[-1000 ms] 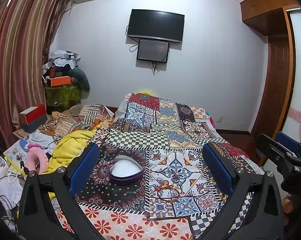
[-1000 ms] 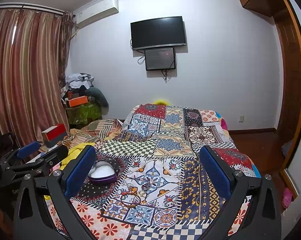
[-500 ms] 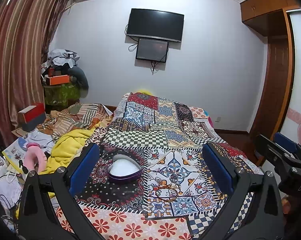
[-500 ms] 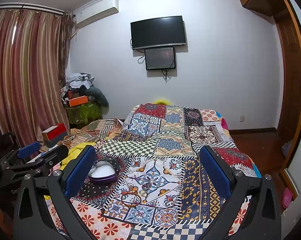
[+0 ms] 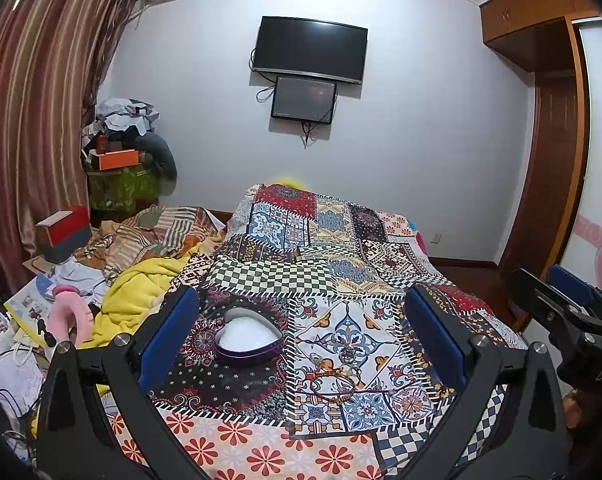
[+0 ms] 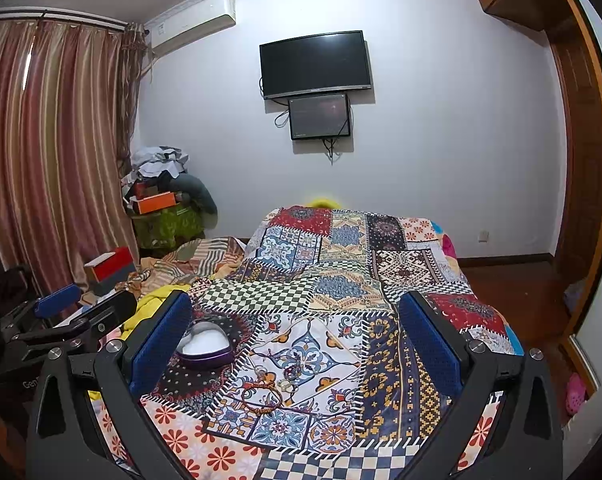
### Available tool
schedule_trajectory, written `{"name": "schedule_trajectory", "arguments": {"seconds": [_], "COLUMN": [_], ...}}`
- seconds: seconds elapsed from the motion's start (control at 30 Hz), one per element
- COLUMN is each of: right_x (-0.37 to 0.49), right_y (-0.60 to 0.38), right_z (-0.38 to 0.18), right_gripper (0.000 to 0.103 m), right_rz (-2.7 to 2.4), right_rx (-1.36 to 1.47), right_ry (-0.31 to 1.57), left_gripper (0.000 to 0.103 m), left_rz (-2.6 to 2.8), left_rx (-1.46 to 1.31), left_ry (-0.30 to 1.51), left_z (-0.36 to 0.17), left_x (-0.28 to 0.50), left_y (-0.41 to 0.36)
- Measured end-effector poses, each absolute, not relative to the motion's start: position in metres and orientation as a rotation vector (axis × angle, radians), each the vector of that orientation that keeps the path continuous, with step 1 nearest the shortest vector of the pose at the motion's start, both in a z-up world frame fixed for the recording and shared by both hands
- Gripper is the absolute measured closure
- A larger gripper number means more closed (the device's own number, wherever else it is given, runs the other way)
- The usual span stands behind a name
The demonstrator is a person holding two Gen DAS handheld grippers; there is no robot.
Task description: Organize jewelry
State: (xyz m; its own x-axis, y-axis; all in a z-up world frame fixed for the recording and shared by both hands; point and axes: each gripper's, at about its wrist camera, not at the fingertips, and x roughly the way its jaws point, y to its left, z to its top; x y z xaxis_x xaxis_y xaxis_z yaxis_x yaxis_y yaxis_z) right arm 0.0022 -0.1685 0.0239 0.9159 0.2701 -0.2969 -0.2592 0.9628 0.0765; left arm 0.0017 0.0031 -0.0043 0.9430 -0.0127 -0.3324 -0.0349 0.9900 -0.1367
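patchwork bedspread [image 6: 341,280]: squares of red, blue, black and cream, with green-and-white checks, black-and-white checks near the front edge, and orange-red flowers on pale pink. heart-shaped box [image 5: 248,340]: purple wall, white inside. bracelet [image 6: 261,398]: reddish-brown cord, perhaps with gold bits; too small to be sure. blanket [image 5: 137,292]: plain yellow. curtain [image 6: 53,152]: maroon and tan stripes. shoebox [image 6: 157,202]: orange. television [image 6: 315,64]: black. wall [image 6: 441,120]: pale lilac-white. left gripper [image 5: 301,340] and right gripper [image 6: 297,344]: black frames, blue pads.
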Motion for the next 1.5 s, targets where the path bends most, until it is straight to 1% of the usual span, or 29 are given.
{"name": "schedule_trajectory", "arguments": {"seconds": [0.47, 0.83, 1.1, 1.33, 1.5], "right_x": [0.016, 0.046, 0.072, 0.083, 0.090], "right_y": [-0.173, -0.186, -0.216, -0.225, -0.212], "right_z": [0.014, -0.002, -0.037, -0.061, -0.077], "right_gripper": [0.000, 0.000, 0.000, 0.000, 0.001], "right_rz": [0.267, 0.210, 0.095, 0.098, 0.175], "right_rx": [0.045, 0.027, -0.022, -0.056, -0.069], "right_ry": [0.346, 0.423, 0.547, 0.665, 0.734], "left_gripper": [0.000, 0.000, 0.000, 0.000, 0.000], "left_rz": [0.012, 0.039, 0.066, -0.005, -0.095], "left_rx": [-0.137, -0.129, -0.112, -0.088, -0.093], "left_ry": [0.370, 0.448, 0.581, 0.799, 0.906], "left_z": [-0.011, -0.026, -0.062, -0.118, -0.143], "left_x": [0.013, 0.047, 0.085, 0.116, 0.128], "left_y": [0.001, 0.005, 0.012, 0.008, -0.005]}}
